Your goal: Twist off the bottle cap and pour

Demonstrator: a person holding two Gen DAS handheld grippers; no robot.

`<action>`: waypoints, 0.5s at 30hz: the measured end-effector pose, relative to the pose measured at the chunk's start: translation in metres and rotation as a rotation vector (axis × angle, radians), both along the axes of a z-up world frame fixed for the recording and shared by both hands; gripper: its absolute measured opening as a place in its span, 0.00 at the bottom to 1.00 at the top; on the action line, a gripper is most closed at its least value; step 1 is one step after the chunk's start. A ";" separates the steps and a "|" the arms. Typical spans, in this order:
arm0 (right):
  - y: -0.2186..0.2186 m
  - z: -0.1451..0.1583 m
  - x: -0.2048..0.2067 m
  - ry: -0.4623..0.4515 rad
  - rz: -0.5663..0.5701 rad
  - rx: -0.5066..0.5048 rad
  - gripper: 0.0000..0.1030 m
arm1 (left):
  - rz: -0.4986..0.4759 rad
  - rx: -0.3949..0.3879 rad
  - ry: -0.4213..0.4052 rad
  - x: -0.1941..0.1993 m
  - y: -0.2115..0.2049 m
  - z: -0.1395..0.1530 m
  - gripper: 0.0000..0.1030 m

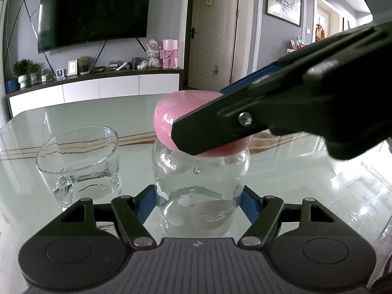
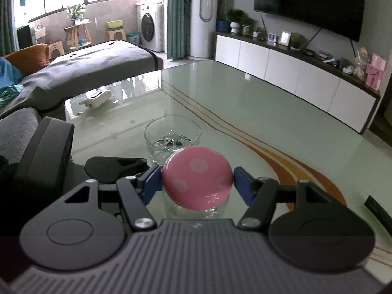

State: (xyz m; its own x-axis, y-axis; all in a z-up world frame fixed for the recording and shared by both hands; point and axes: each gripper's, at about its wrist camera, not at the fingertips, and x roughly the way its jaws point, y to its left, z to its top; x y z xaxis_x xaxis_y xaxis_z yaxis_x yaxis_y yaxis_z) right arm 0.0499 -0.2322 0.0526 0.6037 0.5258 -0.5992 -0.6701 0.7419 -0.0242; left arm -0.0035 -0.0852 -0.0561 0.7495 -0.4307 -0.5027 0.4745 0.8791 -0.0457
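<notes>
A clear glass bottle (image 1: 199,183) with white dots stands upright on the glass table (image 1: 281,183). Its round pink cap (image 1: 166,115) with pale dots sits on top. My left gripper (image 1: 199,202) is shut on the bottle's body, blue pads touching both sides. My right gripper (image 2: 197,183) comes from the right and above and is shut on the pink cap (image 2: 197,180), one blue pad on each side; in the left wrist view its fingers (image 1: 220,125) cover part of the cap. A clear drinking glass (image 1: 79,164) stands left of the bottle; the right wrist view shows it (image 2: 172,137) just beyond the cap.
A white device (image 2: 96,98) lies at the table's far left corner. A small round object (image 2: 132,120) lies on the table beyond the glass. A grey sofa (image 2: 85,68) stands beyond the table. A TV cabinet (image 1: 98,85) runs along the wall.
</notes>
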 end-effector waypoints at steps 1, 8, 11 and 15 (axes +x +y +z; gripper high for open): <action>-0.001 0.000 0.000 0.000 0.006 0.000 0.63 | 0.000 0.000 0.000 -0.001 0.000 0.000 0.72; -0.004 0.004 0.004 0.001 0.060 0.003 0.63 | 0.000 0.000 0.000 -0.004 0.000 0.001 0.72; -0.006 0.005 0.005 0.003 0.080 0.003 0.63 | 0.000 0.000 0.001 -0.003 0.001 0.001 0.72; -0.008 0.006 0.006 0.005 0.107 0.002 0.63 | 0.000 0.000 0.001 -0.002 0.002 0.002 0.72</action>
